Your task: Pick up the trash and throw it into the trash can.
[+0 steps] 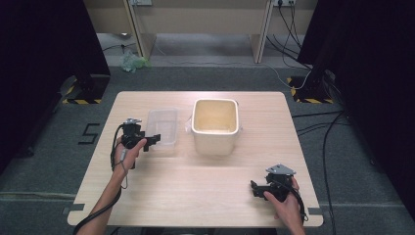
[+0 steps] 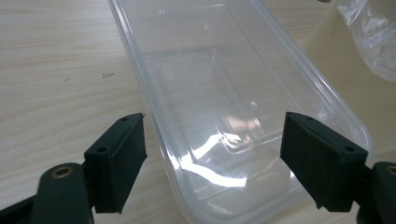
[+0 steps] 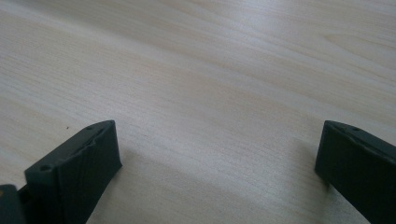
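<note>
From the high view, a clear plastic container (image 1: 162, 126) lies on the wooden table (image 1: 195, 191), just left of a cream bucket (image 1: 216, 126) that stands upright and open near the middle; the left gripper (image 1: 155, 138) sits at the container's near left corner, held in the person's left hand (image 1: 128, 152), its jaws pointing right toward the container; the right gripper (image 1: 254, 188) rests well apart at the near right of the table, in the right hand (image 1: 284, 203), its jaws pointing left over bare wood.

In the left gripper view, the two black jaws stand wide apart — one on each side of the container's (image 2: 233, 107) near end; the container is empty and see-through, its rim running between the pads without either pad plainly touching it; the left gripper (image 2: 212, 156) holds nothing; a crinkled clear film (image 2: 371, 32) shows at the top right.

In the right gripper view, the right gripper (image 3: 217, 151) is spread just as wide — nothing between the jaws, the pale table (image 3: 210, 79) under them.
</note>
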